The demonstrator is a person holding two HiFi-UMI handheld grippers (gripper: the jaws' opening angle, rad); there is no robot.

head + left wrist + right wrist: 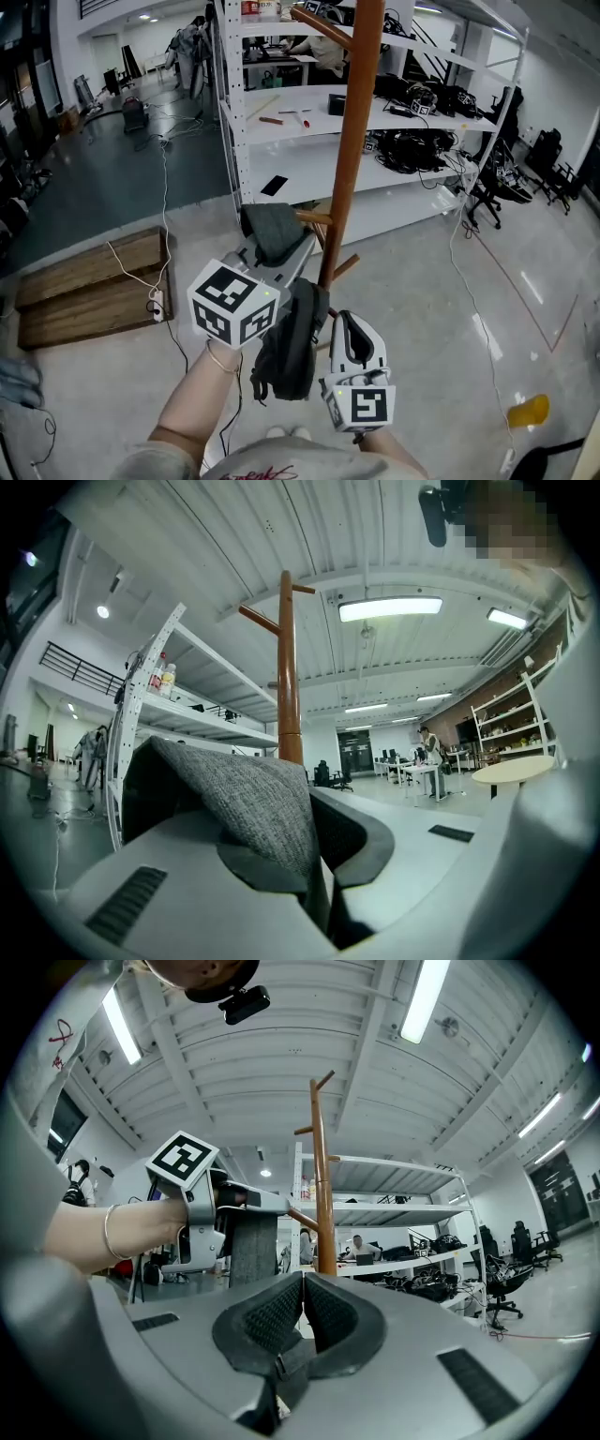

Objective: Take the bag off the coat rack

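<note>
The left tongs point(286, 248) are clamped on the bag's grey strap point(253, 799). The fabric folds over the top of the jaws and is pinched between the pads. They point level toward the rack point(354, 141), just to the left of its brown pole. The strap lies right beside a low peg point(314, 217) on that side. Whether it rests on the peg or is clear of it cannot be told.

The dark bag point(289, 347) hangs from the strap below the left tongs. It is on the near side of the rack, low against the pole and off the floor. In the head view it sits between the two marker cubes.

The right tongs point(302, 1312) are together, pad against pad, with nothing between them. They are just right of the bag on the near side of the rack and point toward the pole, tilted slightly up. Their own view shows the strap dropping straight down from the left tongs, left of the pole.

Behind the rack stand white shelves point(309, 103) carrying cables and small items. To the rack's left, wooden boards point(89, 286) lie on the floor point(441, 309).
</note>
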